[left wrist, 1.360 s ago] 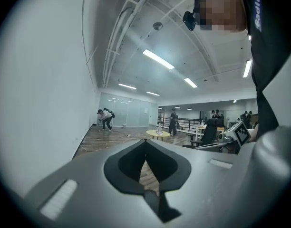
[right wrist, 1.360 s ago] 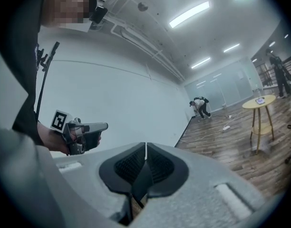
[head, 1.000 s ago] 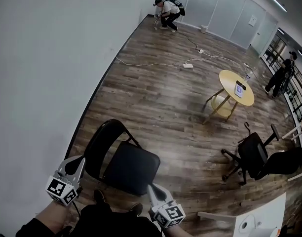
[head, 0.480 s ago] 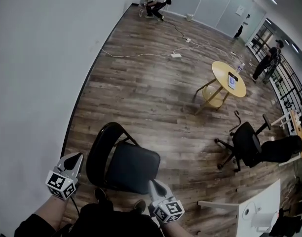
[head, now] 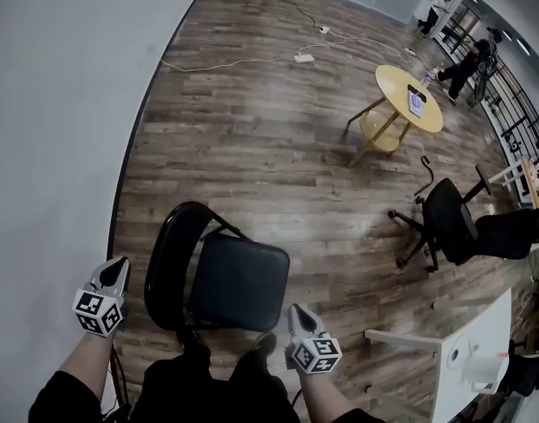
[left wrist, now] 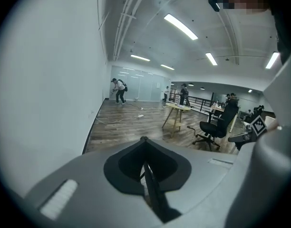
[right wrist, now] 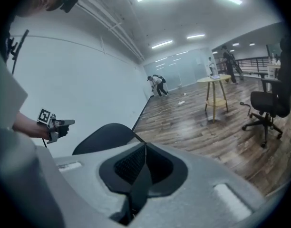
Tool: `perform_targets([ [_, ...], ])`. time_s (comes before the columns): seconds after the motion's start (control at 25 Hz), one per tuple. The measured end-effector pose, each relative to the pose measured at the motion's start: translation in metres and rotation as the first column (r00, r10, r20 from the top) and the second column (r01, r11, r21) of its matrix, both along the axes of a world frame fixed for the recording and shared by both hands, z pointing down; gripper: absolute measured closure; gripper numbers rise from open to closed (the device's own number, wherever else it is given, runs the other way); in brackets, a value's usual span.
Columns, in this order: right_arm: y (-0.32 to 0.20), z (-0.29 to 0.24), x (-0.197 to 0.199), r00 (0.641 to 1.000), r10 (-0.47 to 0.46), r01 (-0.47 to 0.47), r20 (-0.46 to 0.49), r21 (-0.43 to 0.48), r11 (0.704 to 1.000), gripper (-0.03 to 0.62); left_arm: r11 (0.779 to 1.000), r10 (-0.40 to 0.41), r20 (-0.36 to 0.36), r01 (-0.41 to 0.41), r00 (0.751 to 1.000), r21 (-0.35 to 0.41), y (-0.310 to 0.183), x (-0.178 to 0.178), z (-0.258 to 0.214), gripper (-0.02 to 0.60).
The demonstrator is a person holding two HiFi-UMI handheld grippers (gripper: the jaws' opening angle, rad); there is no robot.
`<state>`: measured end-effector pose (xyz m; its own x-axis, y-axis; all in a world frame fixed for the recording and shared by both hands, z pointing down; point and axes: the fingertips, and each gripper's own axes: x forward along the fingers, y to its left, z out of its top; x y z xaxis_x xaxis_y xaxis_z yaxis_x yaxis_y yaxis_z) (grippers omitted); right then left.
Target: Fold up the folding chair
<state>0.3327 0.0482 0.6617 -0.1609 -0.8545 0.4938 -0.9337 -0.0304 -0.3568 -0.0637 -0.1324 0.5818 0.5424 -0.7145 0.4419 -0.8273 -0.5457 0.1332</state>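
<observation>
the folding chair [head: 218,276] stands open on the floor [head: 252,148] between the left gripper [head: 117,264] and right gripper [head: 299,312], both pinched shut and empty, so this looks like the approach, and next their jaws must part to grasp it.

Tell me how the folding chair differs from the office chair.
The folding chair has a flat seat and a looped tube back; the office chair has armrests and a star base. The folding chair stands by the wall, the office chair near the white desk. Both are black and upright.
</observation>
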Motion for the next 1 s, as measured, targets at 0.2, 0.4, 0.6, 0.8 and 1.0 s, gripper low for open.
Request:
perform_targets([
  [0.2,0.003,0.081,0.052,1.0,0.01,-0.012,-0.013,-0.121,0.993,0.588,0.996,-0.074,0.011,0.074,0.997,-0.047,-0.023,-0.009,0.033,0.58],
  [0.4,0.007,0.164,0.075,0.998,0.054,-0.042,0.044,-0.238,0.97,0.588,0.993,-0.088,0.004,0.088,0.996,-0.075,-0.037,-0.012,0.048,0.58],
  [0.6,0.01,0.224,0.081,0.992,0.071,-0.037,0.1,-0.307,0.951,0.564,0.989,-0.051,0.027,0.054,0.998,-0.14,-0.034,-0.008,0.066,0.58],
  [0.8,0.015,0.266,0.077,0.986,0.075,-0.018,0.152,-0.344,0.939,0.55,0.979,-0.034,0.004,0.034,0.999,-0.2,-0.022,-0.011,0.073,0.58],
  [1.0,0.018,0.306,0.072,0.963,0.096,0.009,0.253,-0.385,0.923,0.453,0.963,0.009,-0.047,-0.021,0.999,-0.268,-0.012,0.001,0.08,0.581],
])
